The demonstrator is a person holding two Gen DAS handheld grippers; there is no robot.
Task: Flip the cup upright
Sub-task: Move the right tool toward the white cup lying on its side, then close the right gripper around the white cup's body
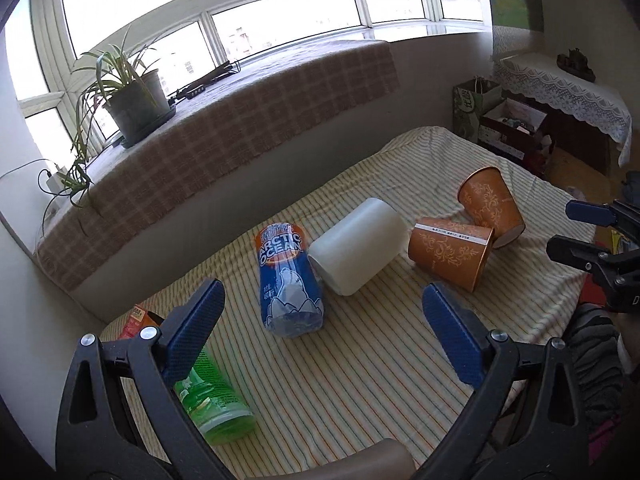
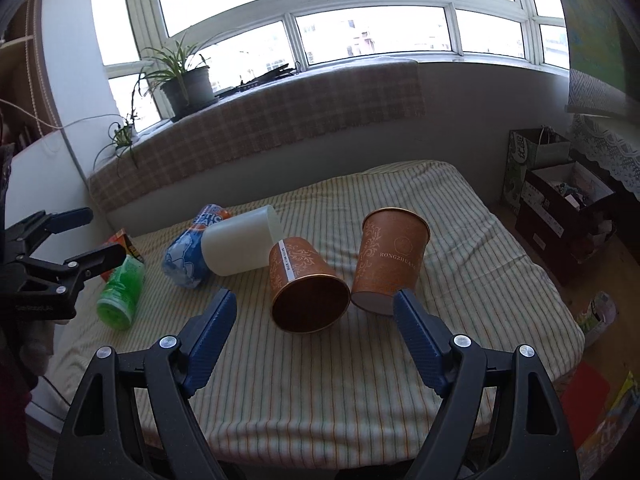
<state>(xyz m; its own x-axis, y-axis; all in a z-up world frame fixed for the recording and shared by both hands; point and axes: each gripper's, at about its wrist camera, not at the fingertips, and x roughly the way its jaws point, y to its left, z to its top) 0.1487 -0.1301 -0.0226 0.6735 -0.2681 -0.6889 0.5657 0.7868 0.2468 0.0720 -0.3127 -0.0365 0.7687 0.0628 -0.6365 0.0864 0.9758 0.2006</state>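
Orange paper cups (image 2: 310, 286) lie tipped on the striped cloth (image 2: 320, 380), the approach step; the right gripper (image 2: 314, 314), jaws wide and empty, must close on one.

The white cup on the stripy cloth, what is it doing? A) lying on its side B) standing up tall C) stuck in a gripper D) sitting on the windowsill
A: the white cup lies on its side on the striped cloth, between the blue Arctic Ocean cup and an orange cup, and no gripper holds it.
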